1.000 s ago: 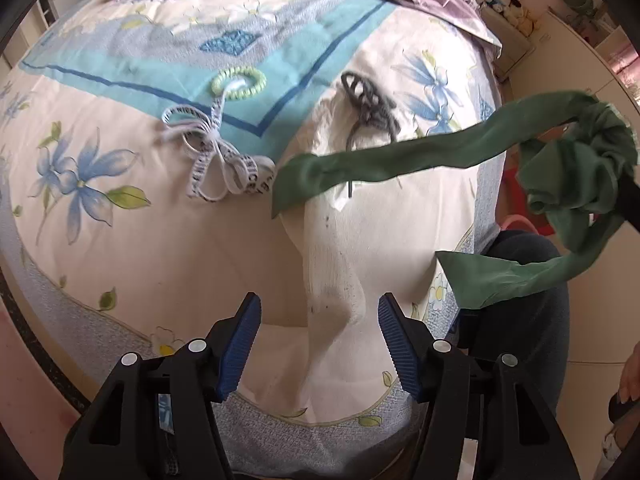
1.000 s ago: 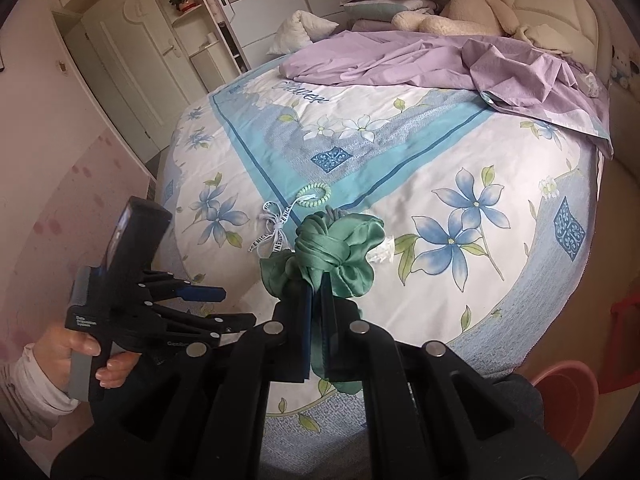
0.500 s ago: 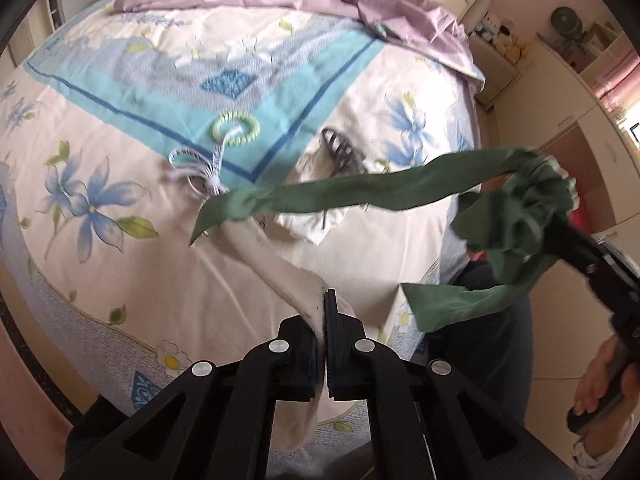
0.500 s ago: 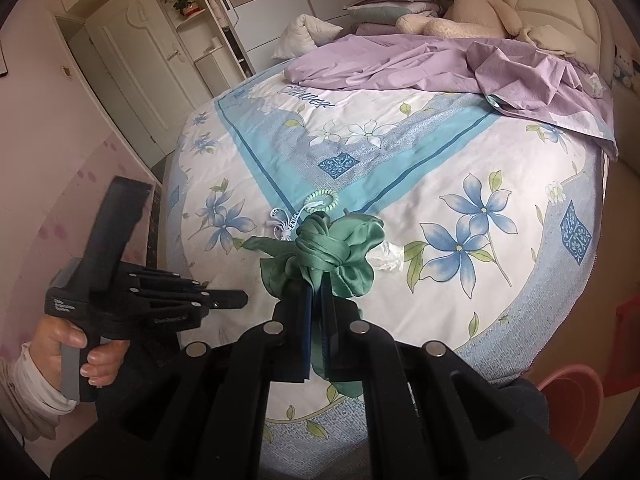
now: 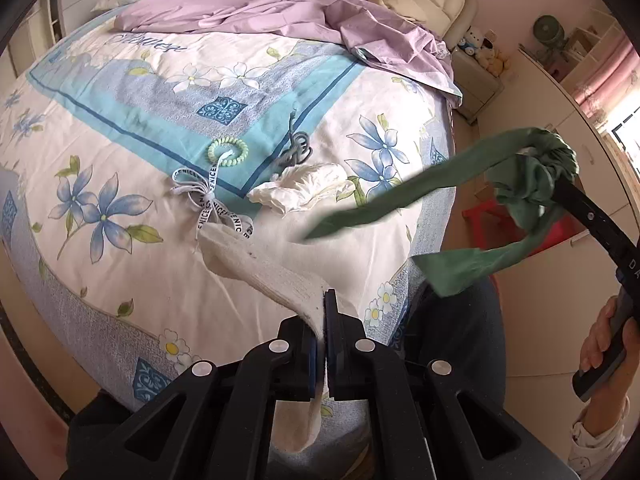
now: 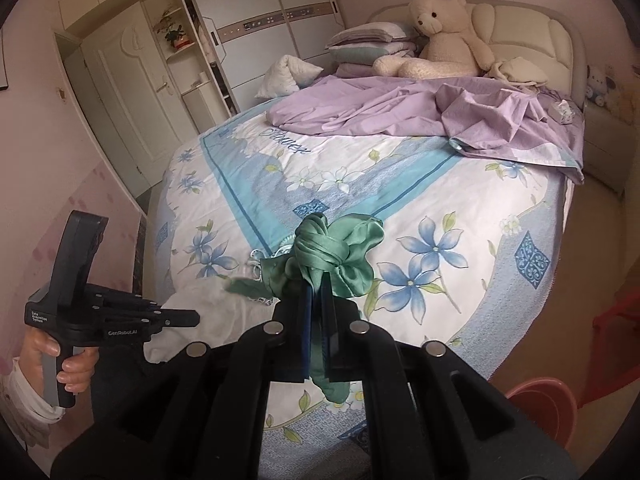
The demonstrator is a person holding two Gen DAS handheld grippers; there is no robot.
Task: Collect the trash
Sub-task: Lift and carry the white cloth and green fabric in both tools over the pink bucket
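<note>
My left tool is clamped on the white sock at the bed edge — right tool grips the green ribbon, held off the bed's right side.

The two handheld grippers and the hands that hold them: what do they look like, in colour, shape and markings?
Both are matte black plastic. The left gripper has blue pads, silver round bolts and a pistol handle printed "GenRobot.AI". The right gripper shows the same blue pads and bolts. The left hand and right hand are bare, with white cuffs.
</note>
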